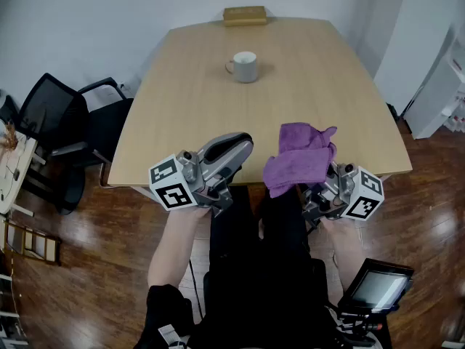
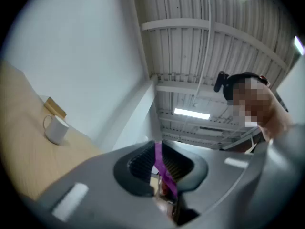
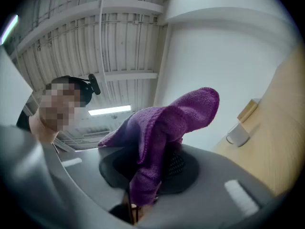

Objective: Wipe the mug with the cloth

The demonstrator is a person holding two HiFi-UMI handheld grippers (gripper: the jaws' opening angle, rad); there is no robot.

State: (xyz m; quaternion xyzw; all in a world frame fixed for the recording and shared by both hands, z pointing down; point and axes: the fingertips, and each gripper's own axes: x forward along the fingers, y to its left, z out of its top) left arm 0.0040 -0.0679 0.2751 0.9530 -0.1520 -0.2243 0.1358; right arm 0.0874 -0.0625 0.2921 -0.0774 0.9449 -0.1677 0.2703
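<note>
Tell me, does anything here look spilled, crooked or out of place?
Nothing spilled or broken. The pale grey ceramic mug stands upright on the light wooden table. Only the crumpled purple knitted cloth looks untidy, bunched and sticking out of the right gripper that pinches it.

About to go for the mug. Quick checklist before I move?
1. Grip of right tongs on purple knitted cloth: ok.
2. Opening of left tongs: not ok; nearly together, a thin purple strip between them.
3. Upright stance of pale ceramic mug on light wooden table: ok.
4. Bare tabletop between tongs and mug: ok.
5. Mug within reach: cannot tell; it stands near the far edge, by a tan box.
</note>
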